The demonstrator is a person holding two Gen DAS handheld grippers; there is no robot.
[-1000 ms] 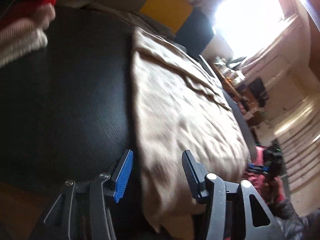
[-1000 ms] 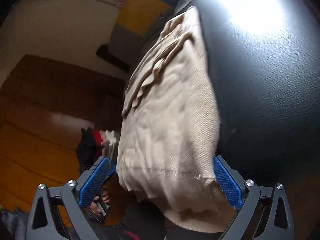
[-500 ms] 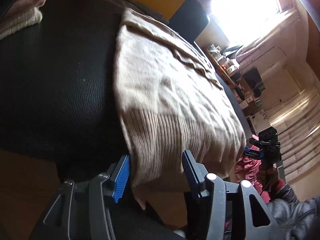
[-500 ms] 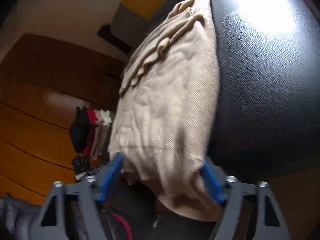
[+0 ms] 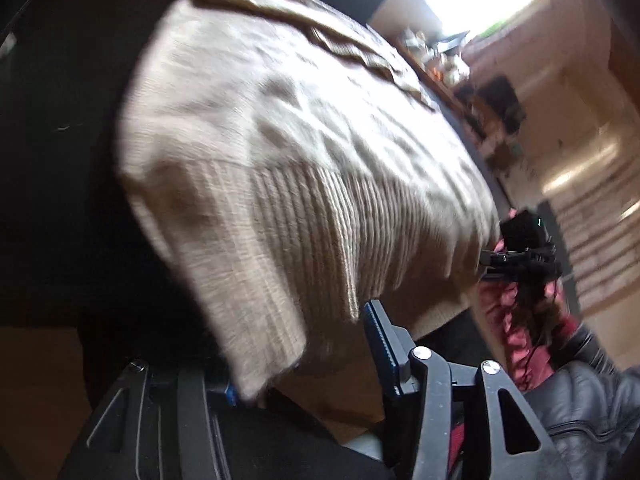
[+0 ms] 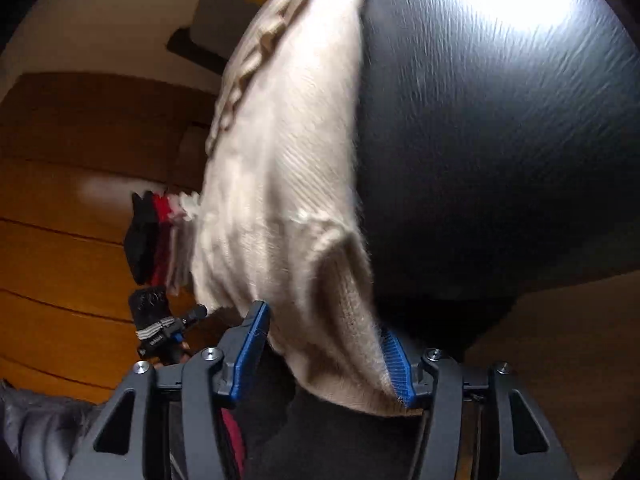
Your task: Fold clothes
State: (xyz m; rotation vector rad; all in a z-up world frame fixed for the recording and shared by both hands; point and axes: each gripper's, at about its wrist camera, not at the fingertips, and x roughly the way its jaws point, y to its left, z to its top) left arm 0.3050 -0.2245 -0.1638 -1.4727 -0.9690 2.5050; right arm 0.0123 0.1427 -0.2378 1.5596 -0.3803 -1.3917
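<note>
One sweater (image 5: 288, 128) lay spread on the black worktop (image 5: 60, 160), and two claws met it at its near, ribbed hem, which hung over the worktop's edge. The sweater was cream-beige knit, with a plain wrinkled body, a band of vertical ribbing along the hem and rumpled folds at its far end. In the right wrist view it ran as a long strip (image 6: 288, 128) up the left side of the glossy worktop (image 6: 500, 120).

The left claw (image 5: 308, 364) stood with its two fingers apart, one hem corner drooping between them and covering the left blue pad; whether it pinched the cloth could not be told. The right claw (image 6: 326, 356) also had its two blue pads spread, with the other hem corner bunched between them and touching both; a firm grip could not be told.

One stack of folded clothes (image 6: 160, 236), black, red and white, sat beyond the sweater on the left in the right wrist view. The pictures were blurred.
</note>
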